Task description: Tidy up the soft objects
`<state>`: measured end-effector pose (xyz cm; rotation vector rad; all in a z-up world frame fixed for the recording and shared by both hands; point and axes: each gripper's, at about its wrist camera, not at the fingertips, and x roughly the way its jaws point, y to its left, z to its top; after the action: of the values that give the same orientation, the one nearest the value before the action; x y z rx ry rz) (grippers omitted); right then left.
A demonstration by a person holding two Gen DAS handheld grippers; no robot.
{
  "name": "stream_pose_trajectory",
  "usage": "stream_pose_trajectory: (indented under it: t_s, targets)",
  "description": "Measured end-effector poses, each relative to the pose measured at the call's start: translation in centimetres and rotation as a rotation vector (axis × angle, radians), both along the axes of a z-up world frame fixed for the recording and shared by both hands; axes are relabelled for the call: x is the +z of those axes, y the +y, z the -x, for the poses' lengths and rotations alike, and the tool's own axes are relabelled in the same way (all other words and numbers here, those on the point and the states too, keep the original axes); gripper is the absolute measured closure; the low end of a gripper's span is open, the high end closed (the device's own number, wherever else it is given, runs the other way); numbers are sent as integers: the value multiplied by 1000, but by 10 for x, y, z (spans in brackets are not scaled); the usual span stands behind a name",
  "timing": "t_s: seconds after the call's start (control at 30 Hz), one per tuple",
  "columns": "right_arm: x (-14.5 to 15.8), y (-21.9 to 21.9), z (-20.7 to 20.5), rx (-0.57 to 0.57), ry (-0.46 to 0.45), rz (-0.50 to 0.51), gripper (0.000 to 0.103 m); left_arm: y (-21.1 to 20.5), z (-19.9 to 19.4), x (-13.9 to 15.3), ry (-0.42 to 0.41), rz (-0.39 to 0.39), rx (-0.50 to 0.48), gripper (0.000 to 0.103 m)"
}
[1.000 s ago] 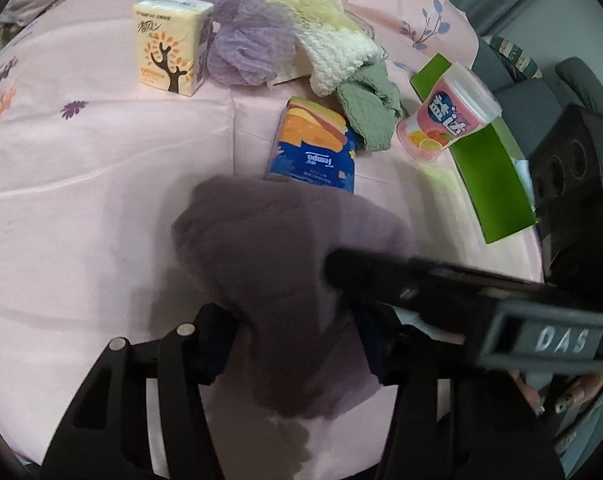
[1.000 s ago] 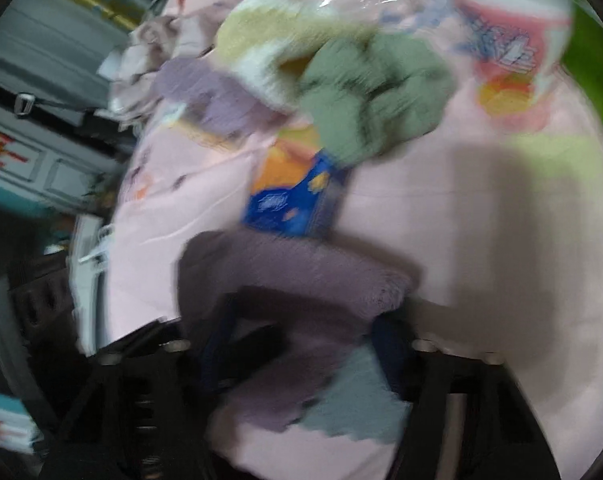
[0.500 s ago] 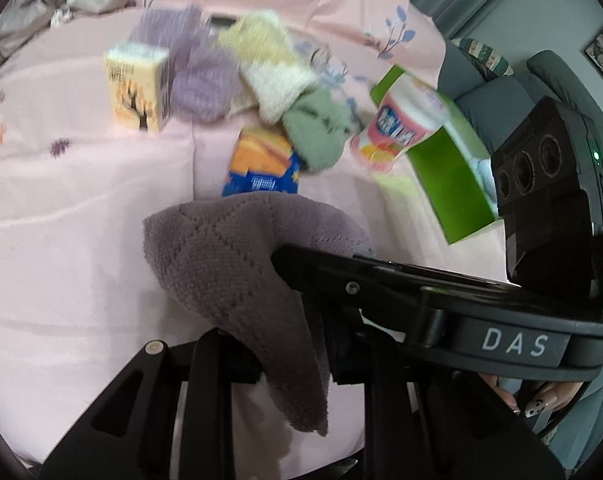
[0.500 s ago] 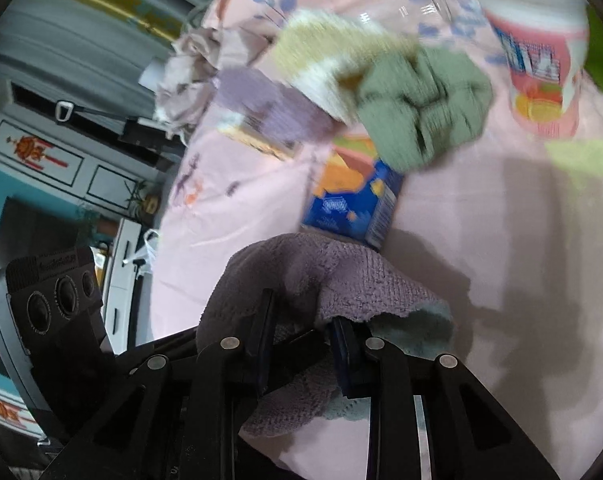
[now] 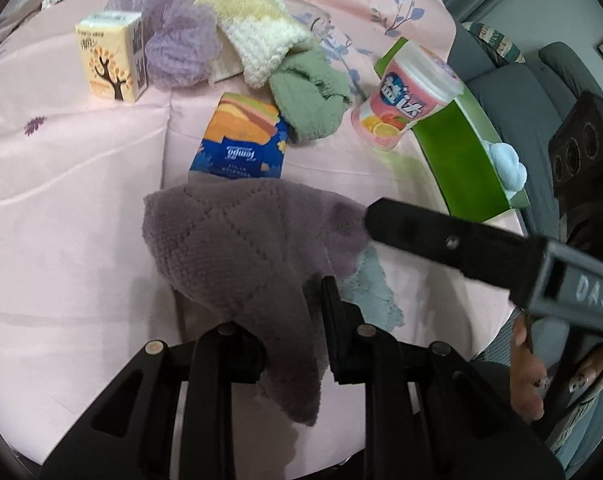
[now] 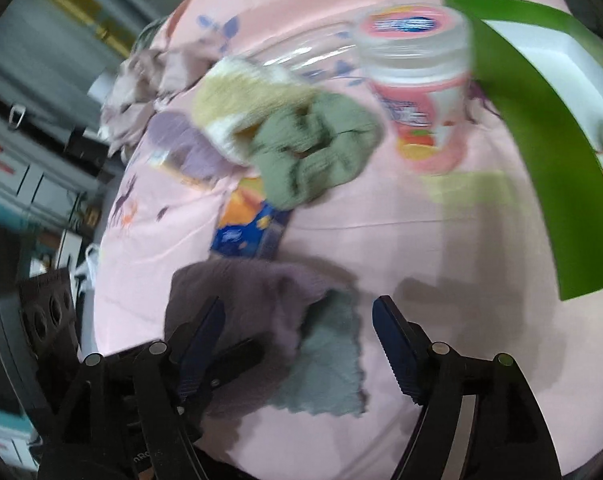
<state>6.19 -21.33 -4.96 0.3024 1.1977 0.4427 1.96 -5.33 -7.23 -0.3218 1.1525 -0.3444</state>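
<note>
1. The left gripper (image 5: 301,320) is pinching the purple cloth (image 5: 237,248) between its fingers, jaws nearly closed on the fabric.
2. The right gripper (image 6: 297,340) is standing with its jaws wide apart, gripping nothing.
3. The right gripper is reaching in from the left gripper's right side, one finger (image 5: 441,232) just touching the cloth's far edge.
4. A bare hand (image 5: 529,376) is holding the right gripper's handle.

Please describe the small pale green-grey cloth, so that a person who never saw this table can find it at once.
Start at the pink tablecloth and find the big mauve cloth held in the left hand-held gripper. The pale green-grey cloth lies flat, partly under its right side. Unlike the bunched olive cloth farther back, it is thin with a scalloped edge.
</note>
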Motion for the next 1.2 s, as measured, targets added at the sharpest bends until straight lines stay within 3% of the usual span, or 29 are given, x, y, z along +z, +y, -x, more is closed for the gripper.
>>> stream_pose_trajectory:
  t_s: [0.13,0.23,0.3,0.37,0.47,0.5,0.83,1.2]
  targets:
    - [-23,1,-7,0,83,-34,26,1,-2,-8,23,14,12,83]
    - [-22,11,-6,8,47,-1,26,4,-2,-8,28,37,16,83]
    - [-24,17,-5,18,44,-38,28,5,-3,-8,31,48,17,83]
    - [-27,25,-3,43,47,-55,40,4,-3,-8,25,53,15,83]
    - [-33,33,-3,71,82,-109,72,1,-1,-6,12,69,11,83]
    - [-36,33,-3,76,97,-135,76,1,0,-5,13,75,10,83]
    - [17,25,12,65,-98,-152,76,-16,5,43,-132,37,-27,83]
    - [111,-49,2,-102,-325,-158,76,-84,-21,127,-366,57,-152,83]
